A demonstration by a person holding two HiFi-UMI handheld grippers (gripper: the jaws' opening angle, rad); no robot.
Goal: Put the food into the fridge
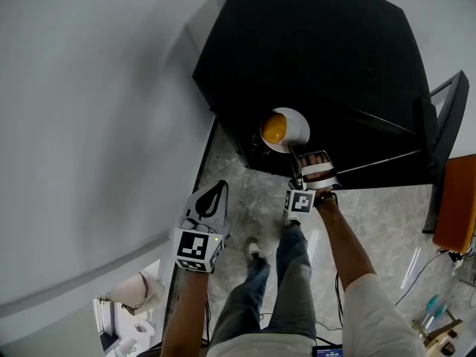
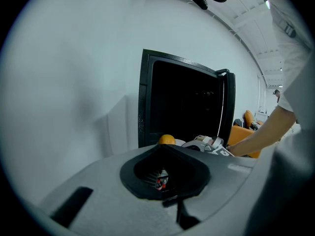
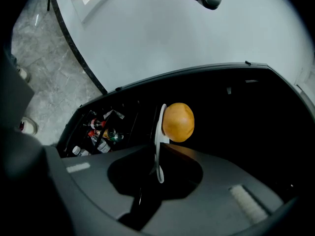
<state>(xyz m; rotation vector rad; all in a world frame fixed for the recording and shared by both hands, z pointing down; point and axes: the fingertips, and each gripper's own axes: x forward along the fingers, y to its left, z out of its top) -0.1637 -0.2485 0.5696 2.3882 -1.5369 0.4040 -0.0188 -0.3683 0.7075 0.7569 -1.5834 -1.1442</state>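
A white plate (image 1: 296, 129) carries a round orange piece of food (image 1: 274, 129). My right gripper (image 1: 311, 162) is shut on the plate's near rim and holds it in front of the black fridge (image 1: 320, 58). In the right gripper view the plate (image 3: 158, 141) stands edge-on between the jaws, with the food (image 3: 178, 122) just beyond them. The fridge door (image 1: 440, 125) stands open at the right. My left gripper (image 1: 220, 187) hangs lower left, apart from the fridge, its fingers meeting with nothing between them. In the left gripper view, the fridge (image 2: 182, 102) and the food (image 2: 167, 139) lie ahead.
Several bottles and cans (image 3: 98, 132) sit in a dark fridge compartment. A white wall (image 1: 89, 125) runs along the left. An orange chair (image 1: 457, 203) stands right of the door. The person's legs and shoes (image 1: 256, 251) are on the marble floor (image 1: 245, 192).
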